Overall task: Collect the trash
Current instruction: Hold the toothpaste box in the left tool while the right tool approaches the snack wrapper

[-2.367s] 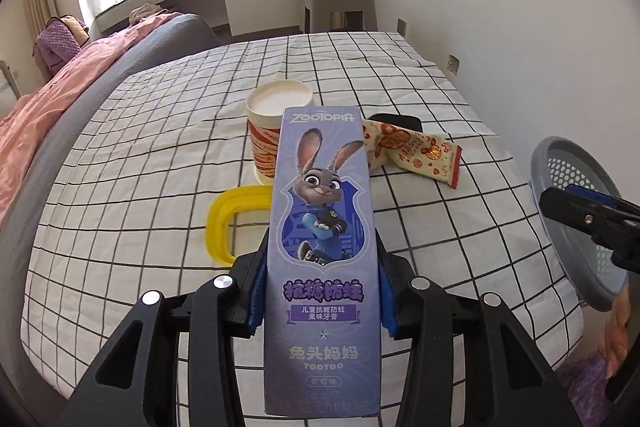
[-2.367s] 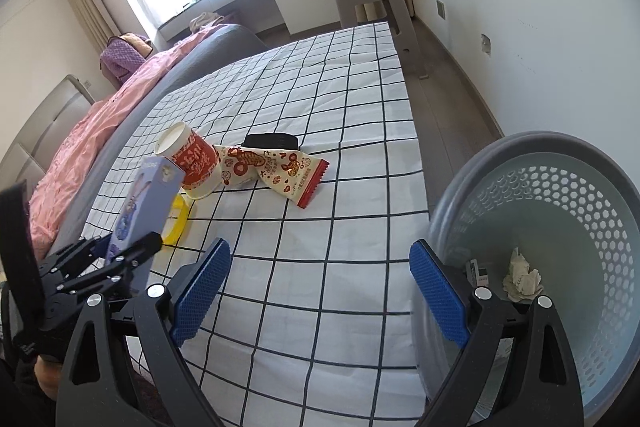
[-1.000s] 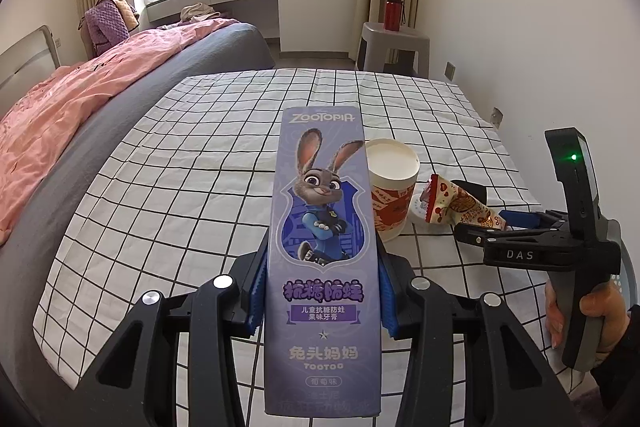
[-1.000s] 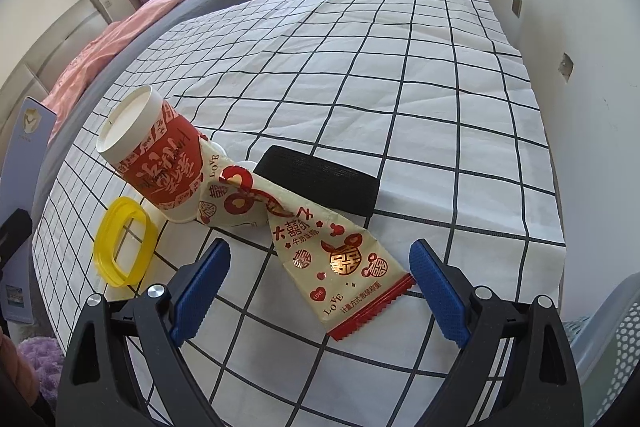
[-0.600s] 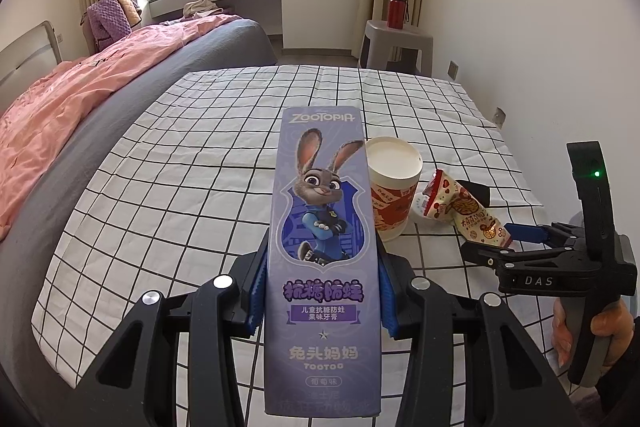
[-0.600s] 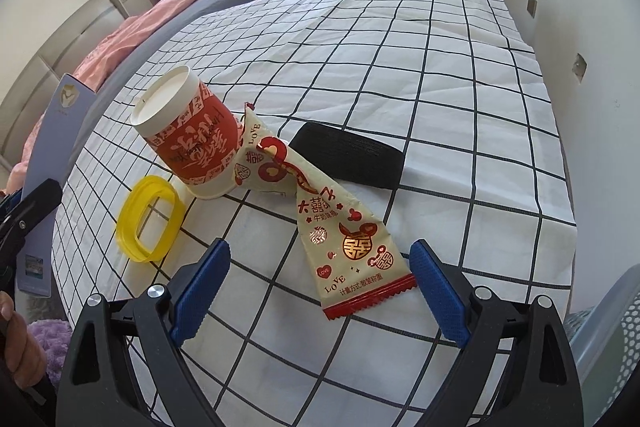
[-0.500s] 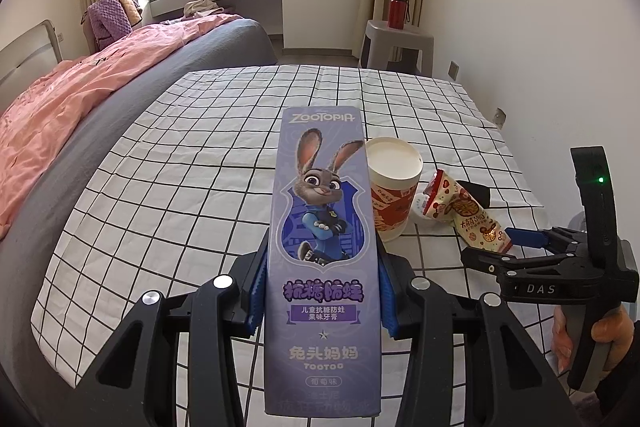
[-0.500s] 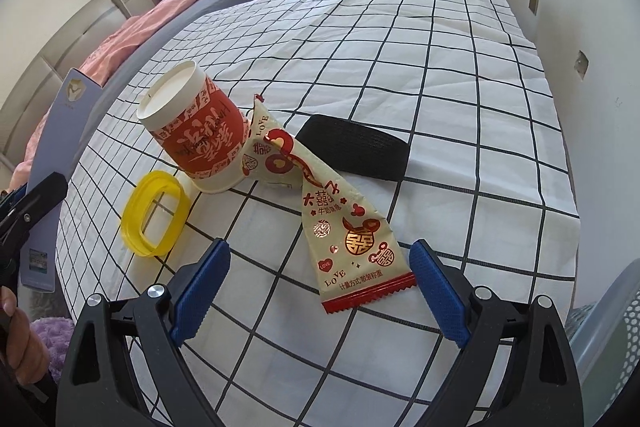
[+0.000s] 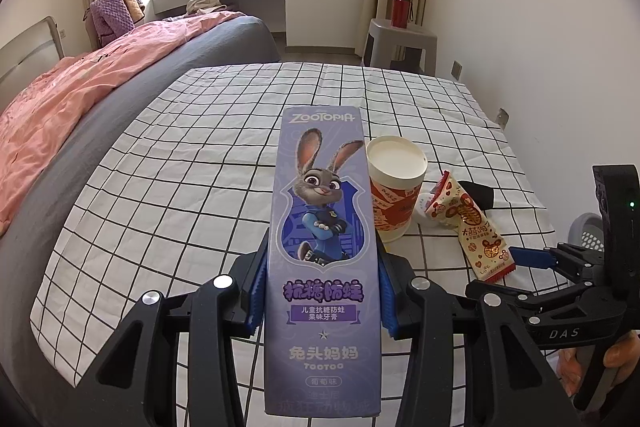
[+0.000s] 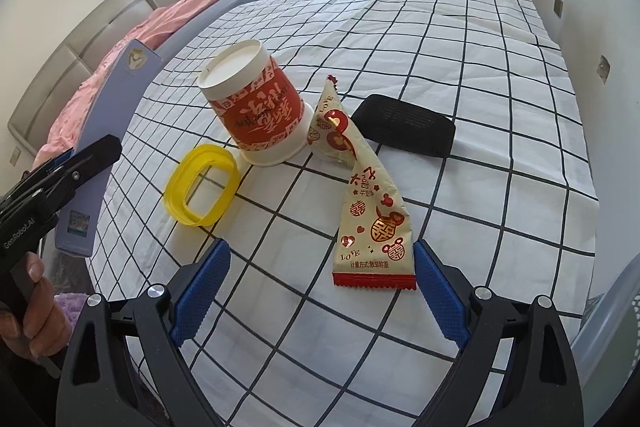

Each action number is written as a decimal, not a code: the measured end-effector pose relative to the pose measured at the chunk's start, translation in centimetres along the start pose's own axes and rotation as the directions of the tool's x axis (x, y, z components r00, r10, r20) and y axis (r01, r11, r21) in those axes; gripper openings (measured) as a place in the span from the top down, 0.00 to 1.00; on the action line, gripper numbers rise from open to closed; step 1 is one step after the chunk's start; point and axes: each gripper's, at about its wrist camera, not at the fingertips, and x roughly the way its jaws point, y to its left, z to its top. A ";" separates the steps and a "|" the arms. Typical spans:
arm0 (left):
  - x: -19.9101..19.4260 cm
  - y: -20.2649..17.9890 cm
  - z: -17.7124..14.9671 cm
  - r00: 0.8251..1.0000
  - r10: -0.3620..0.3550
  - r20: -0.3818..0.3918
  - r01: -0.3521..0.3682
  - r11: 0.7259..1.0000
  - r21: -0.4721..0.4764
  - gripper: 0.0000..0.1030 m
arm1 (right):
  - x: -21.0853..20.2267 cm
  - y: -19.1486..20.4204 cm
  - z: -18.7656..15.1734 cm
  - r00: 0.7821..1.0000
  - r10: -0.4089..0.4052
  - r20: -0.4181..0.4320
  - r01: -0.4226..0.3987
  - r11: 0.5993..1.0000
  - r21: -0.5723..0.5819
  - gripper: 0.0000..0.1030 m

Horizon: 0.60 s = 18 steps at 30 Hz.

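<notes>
My left gripper (image 9: 320,303) is shut on a purple Zootopia toothpaste box (image 9: 324,251), held upright at the near edge of the checked bed; the box also shows at the left of the right wrist view (image 10: 108,115). My right gripper (image 10: 320,291) is open and empty, low over the sheet, with the red-and-cream snack wrapper (image 10: 370,203) just ahead between its fingers. The wrapper (image 9: 468,223) leans on a red paper cup (image 10: 256,111) (image 9: 394,187). A yellow plastic ring (image 10: 202,183) lies left of the cup.
A black flat case (image 10: 404,127) lies behind the wrapper. The grey perforated trash basket (image 10: 612,323) (image 9: 584,231) stands at the bed's right side. A wall is on the right. A pink quilt (image 9: 60,99) covers the bed's left. A stool with a red bottle (image 9: 400,9) stands behind.
My right gripper has moved closer to the wrapper, now nearly between its fingers. My left gripper still holds the box, almost unmoved.
</notes>
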 end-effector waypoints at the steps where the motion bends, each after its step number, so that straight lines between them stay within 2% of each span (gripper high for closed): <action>1: 0.0 0.0 0.0 1.000 0.000 0.000 0.000 1.000 0.000 0.58 | -0.1 0.1 0.0 1.000 0.000 0.001 0.000 1.000 -0.002 0.13; 11: 0.1 0.0 0.0 1.000 -0.001 -0.004 0.001 1.000 0.000 0.58 | 0.6 -1.2 1.3 0.989 -0.139 0.042 0.136 0.989 0.061 0.14; 16: 0.2 0.0 -0.1 1.000 0.003 -0.007 -0.003 1.000 -0.001 0.58 | 1.8 -1.1 1.7 0.980 -0.198 0.034 0.196 0.979 0.047 0.20; 18: 0.2 0.2 -0.1 1.000 0.004 -0.008 -0.004 1.000 -0.004 0.58 | 2.3 -0.7 1.7 0.974 -0.224 0.026 0.223 0.974 0.025 0.27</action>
